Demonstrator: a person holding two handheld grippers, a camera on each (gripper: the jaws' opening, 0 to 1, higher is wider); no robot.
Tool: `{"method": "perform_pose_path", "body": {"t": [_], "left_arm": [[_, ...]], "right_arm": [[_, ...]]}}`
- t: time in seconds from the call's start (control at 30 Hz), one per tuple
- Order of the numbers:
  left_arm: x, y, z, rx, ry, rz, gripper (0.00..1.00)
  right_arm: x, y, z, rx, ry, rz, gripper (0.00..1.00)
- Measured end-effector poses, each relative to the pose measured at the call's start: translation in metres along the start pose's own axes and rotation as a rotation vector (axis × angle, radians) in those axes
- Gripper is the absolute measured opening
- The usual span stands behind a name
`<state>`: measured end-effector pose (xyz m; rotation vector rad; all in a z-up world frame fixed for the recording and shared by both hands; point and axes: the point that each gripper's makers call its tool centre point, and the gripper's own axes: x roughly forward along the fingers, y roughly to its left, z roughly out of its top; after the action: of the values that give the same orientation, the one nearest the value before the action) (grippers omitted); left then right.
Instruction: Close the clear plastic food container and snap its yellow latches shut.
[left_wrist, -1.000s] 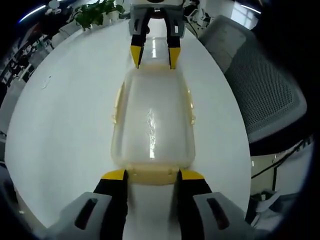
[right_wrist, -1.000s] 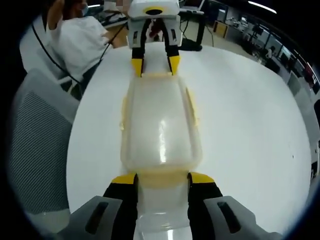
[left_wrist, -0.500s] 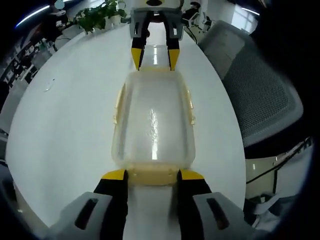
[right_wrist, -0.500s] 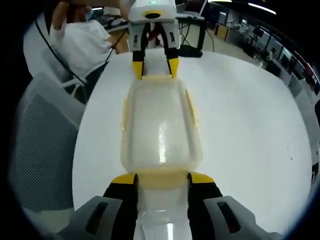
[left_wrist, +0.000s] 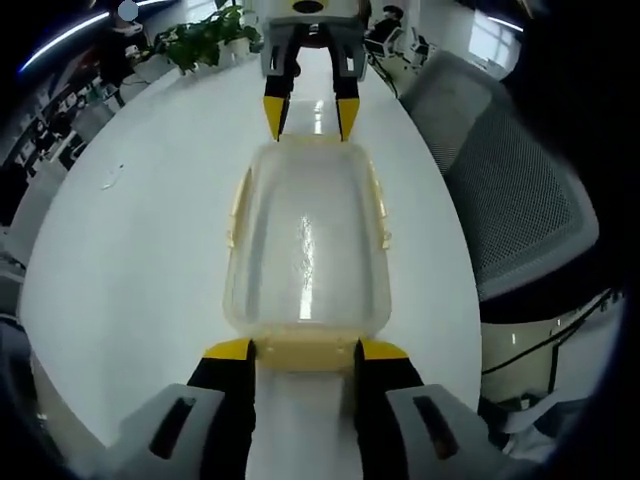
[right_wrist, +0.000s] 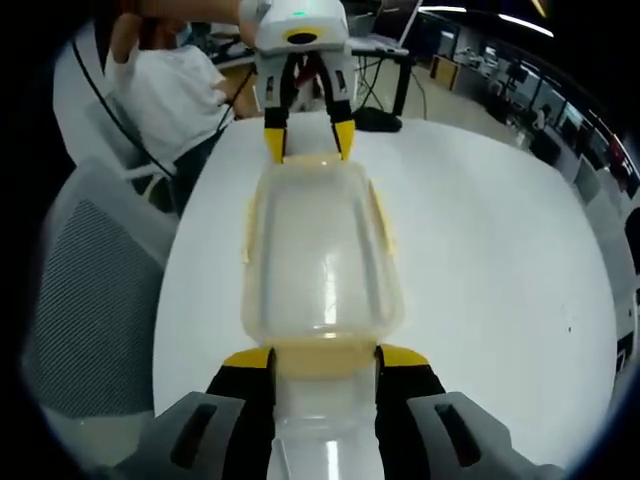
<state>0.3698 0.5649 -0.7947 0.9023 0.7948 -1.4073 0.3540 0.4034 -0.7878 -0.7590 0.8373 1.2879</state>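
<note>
White and round, the surface (left_wrist: 130, 260) carries the clear container (left_wrist: 306, 245) lengthwise between the two grippers, with a potted plant (left_wrist: 205, 35) at its far left edge and a grey mesh chair (left_wrist: 510, 190) beyond its right edge in the left gripper view. Along the container's left side lies a yellow latch (left_wrist: 237, 205), and another (left_wrist: 380, 210) lies along its right side. At the near end, the left gripper (left_wrist: 305, 350) has its fingers (left_wrist: 228, 352) apart, one at each end of the yellow end latch (left_wrist: 305, 352), just touching it as far as can be told. At the far end the right gripper (left_wrist: 310, 112) does likewise, fingers spread beside the far rim.

From the right gripper view, a mesh chair (right_wrist: 85, 290) sits left and a person in white (right_wrist: 170, 85) sits behind it. The lid (right_wrist: 318, 255) rests on the container, with the right gripper's fingers (right_wrist: 402, 357) apart at its near latch (right_wrist: 322, 355) and the left gripper (right_wrist: 305, 140) opposite.
</note>
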Motion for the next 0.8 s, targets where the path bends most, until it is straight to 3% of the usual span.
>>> {"method": "perform_pose_path", "body": {"t": [0.4, 0.8], "left_arm": [[-0.014, 0.003, 0.017, -0.011, -0.014, 0.027, 0.37], [-0.018, 0.001, 0.026, -0.024, -0.017, 0.037, 0.37]], "right_arm": [[-0.023, -0.006, 0.004, -0.028, -0.005, -0.016, 0.38], [-0.031, -0.008, 0.002, -0.051, 0.008, -0.009, 0.38]]}}
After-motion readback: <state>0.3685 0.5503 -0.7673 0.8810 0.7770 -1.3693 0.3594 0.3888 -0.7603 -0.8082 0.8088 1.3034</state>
